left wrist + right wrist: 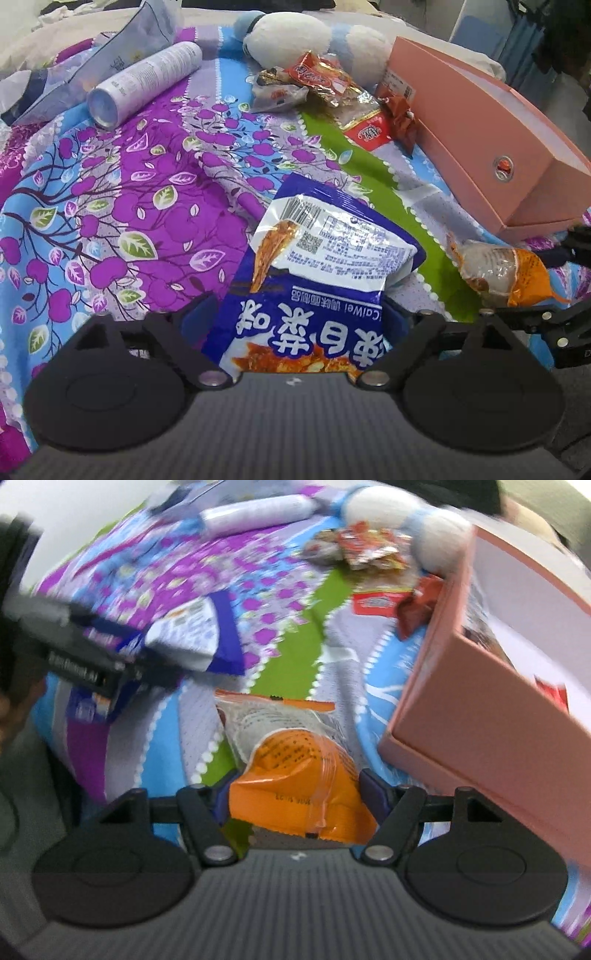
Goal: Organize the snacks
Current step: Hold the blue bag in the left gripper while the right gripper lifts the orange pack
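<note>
A blue-and-white snack bag [314, 258] lies crumpled between the fingers of my left gripper [299, 317], whose blue pads press on its two edges. The right wrist view shows that same bag [192, 635] sticking out of the left gripper [85, 664] above the bedsheet. My right gripper [295, 790] is shut on an orange-and-clear snack packet [295, 760], also seen at the right of the left wrist view [498, 269]. Just to its right stands an open pink box [461, 701] with packets inside. More loose snack packets [325, 81] lie beside the box's far end [480, 129].
Everything lies on a bed with a purple, blue and green floral sheet [129, 184]. A white-and-blue plush toy [295, 37] sits at the back. A white cylinder [144, 81] and a pale pouch [122, 48] lie at the back left. The right wrist view is blurred.
</note>
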A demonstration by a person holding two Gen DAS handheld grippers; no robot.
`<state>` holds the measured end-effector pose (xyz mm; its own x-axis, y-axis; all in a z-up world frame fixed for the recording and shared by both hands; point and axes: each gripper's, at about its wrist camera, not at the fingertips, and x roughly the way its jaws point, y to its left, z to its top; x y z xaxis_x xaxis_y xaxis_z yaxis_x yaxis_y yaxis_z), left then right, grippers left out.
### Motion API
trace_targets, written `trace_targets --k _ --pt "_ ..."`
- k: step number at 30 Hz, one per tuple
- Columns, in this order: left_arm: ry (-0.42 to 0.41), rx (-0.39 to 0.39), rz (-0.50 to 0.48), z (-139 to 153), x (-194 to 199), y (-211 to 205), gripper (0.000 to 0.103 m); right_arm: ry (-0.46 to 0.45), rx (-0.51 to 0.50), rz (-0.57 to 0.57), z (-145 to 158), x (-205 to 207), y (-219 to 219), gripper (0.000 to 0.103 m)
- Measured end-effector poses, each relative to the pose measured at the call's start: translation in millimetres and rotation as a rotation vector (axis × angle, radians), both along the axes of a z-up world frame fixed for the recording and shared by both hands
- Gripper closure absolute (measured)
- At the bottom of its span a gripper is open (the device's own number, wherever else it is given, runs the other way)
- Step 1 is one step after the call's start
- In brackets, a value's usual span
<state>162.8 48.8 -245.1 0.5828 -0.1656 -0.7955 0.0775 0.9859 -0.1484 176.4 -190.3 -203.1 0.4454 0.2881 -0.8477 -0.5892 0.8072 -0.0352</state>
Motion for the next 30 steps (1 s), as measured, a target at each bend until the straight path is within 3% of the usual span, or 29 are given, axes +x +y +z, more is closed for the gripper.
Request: trace_targets --k 2,4,10,17,30 --pt "-0.007 0.009 0.007 2 1 -3 0.021 0.002 0.045 -0.07 0 -1 -1 0.031" --pt "-0.016 0.008 0.014 5 1 -7 0.032 -0.008 0.071 -0.129 -1 -3 0 0.031" --pt "-0.018 -0.048 0.06 12 -2 -11 0.042 -0.028 0.127 -0.273 -5 -6 6 0.034" --pt "-0.011 -0.122 0.135 27 -13 -12 0.043 -0.062 0.149 -0.316 2 -12 6 0.036" --pt "-0.066 -0.156 0.205 83 -12 -15 0.043 -0.149 0.262 -0.337 50 -12 -6 0.037"
